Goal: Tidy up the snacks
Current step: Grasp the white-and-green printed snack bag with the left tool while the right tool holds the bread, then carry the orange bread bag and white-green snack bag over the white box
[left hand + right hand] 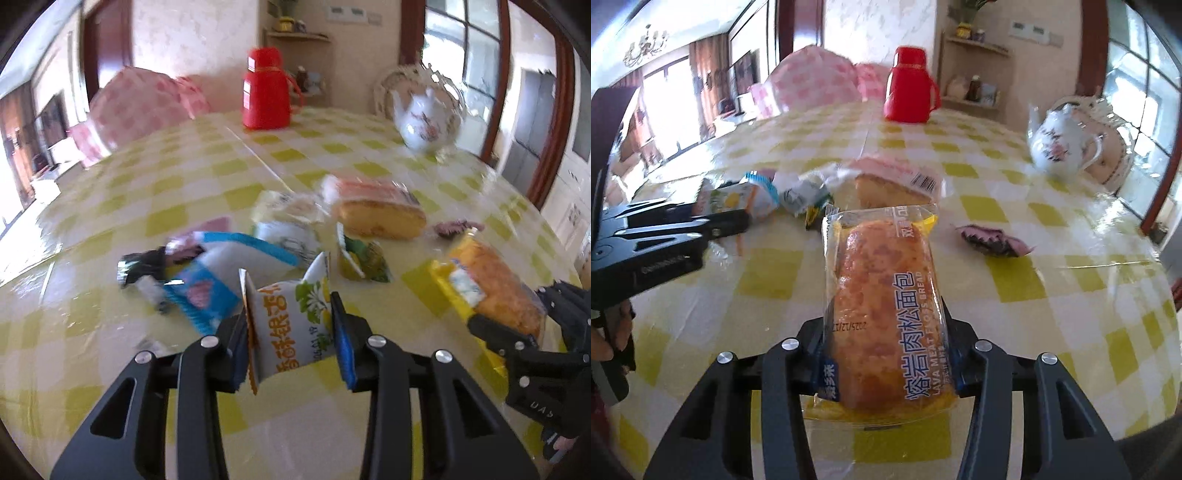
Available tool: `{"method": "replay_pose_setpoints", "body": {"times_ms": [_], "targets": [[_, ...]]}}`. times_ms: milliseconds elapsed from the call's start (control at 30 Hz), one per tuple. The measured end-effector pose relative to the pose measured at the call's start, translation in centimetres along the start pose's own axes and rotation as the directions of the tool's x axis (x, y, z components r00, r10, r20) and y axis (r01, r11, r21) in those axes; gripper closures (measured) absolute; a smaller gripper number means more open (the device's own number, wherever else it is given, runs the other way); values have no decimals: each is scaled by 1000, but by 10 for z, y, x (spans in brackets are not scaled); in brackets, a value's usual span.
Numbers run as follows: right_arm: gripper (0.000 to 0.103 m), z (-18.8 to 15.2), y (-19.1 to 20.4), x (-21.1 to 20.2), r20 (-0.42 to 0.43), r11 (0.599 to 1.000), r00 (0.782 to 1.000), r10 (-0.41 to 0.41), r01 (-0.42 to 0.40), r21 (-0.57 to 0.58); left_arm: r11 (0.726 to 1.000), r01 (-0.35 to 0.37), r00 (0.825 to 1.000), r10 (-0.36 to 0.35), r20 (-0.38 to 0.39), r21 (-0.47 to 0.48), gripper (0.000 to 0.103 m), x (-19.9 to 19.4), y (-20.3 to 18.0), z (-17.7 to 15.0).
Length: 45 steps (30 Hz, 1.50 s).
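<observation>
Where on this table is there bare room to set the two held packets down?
Free: the checked cloth right of the meat floss bread, below the purple wrapper, and the stretch between red flask and snack pile. Crowded: the pile itself, around the cake slice.

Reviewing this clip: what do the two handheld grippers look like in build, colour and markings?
Both the left gripper and the right gripper are black, angular linkage frames with cut-out slots and silver round bolts. Their fingers carry blue pads. Small pale lettering runs along each body's side, too blurred to read.
</observation>
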State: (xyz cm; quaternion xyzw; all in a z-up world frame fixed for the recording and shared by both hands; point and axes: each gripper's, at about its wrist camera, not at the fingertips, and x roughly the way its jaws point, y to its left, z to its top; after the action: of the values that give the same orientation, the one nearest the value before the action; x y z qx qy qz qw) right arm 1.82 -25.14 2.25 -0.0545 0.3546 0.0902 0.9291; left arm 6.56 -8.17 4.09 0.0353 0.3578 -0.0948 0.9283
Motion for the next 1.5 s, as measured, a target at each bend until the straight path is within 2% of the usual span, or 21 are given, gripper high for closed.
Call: {"method": "replay_pose_setpoints", "body": {"times_ms": [233,467,833,1067,1500], "targets": [[56,-2,15,-21,86,997,994,-74,74,13,994,-18,994,30,107,-110,65,-39,31,-12],[56,-7,42,-32,135,993,984,-118,121,-14,983,-17,988,45,150,-185,65,-62,52,-26],[56,-19,89,-50,189,991,977,-103,117,-63,968,-38,971,94,218,-247,65,-97,65,-55],[56,-21,106,-63,215,993,973,-84,99,-61,958,-41,951,124,282,-283,65,-131,74,-69],[56,-30,154,-100,302,994,953,-34,65,-93,964,-97,914,185,360,-249,64,-210,88,-102]]}}
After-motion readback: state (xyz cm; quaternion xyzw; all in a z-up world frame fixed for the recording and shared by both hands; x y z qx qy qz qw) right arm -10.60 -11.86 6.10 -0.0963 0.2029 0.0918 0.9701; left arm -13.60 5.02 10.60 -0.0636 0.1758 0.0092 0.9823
